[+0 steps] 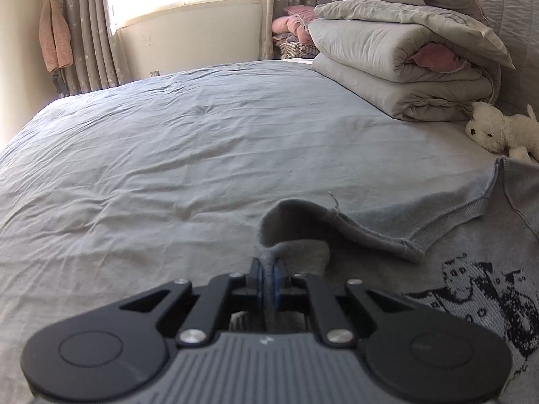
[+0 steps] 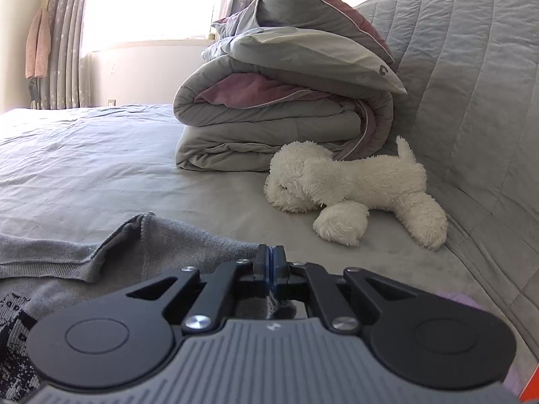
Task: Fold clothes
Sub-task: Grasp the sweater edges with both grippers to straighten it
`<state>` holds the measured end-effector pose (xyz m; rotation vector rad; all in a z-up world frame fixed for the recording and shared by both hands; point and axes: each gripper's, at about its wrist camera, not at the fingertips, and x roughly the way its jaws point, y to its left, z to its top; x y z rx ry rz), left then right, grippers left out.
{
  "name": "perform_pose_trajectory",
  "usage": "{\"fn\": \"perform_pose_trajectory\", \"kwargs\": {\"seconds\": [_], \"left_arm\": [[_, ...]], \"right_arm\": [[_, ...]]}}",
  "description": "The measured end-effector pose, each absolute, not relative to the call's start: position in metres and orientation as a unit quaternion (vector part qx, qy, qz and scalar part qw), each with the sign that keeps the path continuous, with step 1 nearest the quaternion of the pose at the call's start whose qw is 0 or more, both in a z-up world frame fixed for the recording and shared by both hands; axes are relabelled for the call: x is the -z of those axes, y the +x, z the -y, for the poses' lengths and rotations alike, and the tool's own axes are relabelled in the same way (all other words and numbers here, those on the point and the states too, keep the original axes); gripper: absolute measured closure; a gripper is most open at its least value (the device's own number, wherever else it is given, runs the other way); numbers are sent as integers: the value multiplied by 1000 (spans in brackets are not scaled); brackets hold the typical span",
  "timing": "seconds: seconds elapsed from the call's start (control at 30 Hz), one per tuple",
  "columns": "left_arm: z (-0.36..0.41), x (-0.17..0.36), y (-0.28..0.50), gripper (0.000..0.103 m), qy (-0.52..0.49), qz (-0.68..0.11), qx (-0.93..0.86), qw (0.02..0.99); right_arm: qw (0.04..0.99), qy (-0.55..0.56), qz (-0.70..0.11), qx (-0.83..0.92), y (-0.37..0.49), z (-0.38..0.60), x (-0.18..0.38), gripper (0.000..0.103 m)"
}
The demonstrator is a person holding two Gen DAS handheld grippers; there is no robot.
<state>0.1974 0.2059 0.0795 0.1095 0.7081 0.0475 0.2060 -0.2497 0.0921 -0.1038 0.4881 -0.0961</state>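
We are pinching the grey sweater (image 1: 438, 232), lying near the bed (image 1: 202, 155) edge closest to us, with both grippers clamped on fabric, the left gripper (image 1: 268, 271) and right gripper (image 2: 272, 271) stretching it sideways between them.

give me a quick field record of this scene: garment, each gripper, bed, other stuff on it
garment: grey sweater with dark knit pattern, spread on the bed
left gripper: jaws shut on a sweater fold
right gripper: jaws shut; sweater fabric seems pinched between them
bed: wrinkled grey sheet
other: folded quilt by the headboard, white plush dog in front of the quilt
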Motion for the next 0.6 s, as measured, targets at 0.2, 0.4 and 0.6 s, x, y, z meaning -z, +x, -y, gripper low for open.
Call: {"fn": "perform_pose_trajectory", "kwargs": {"seconds": [0.2,0.4,0.6], "left_arm": [[-230,-61,216,98,98,-370,-83,920],[-244,-47,233,97,83,-364,-129,919],[-250,-51,234,93,90,-345,-159,921]], "right_arm": [[947,-72,-298,96,226,257,-53,102],[958,-81,-252,108,225,257,-60,102],[939,-117,-298,121,244,252,-49,98]]}}
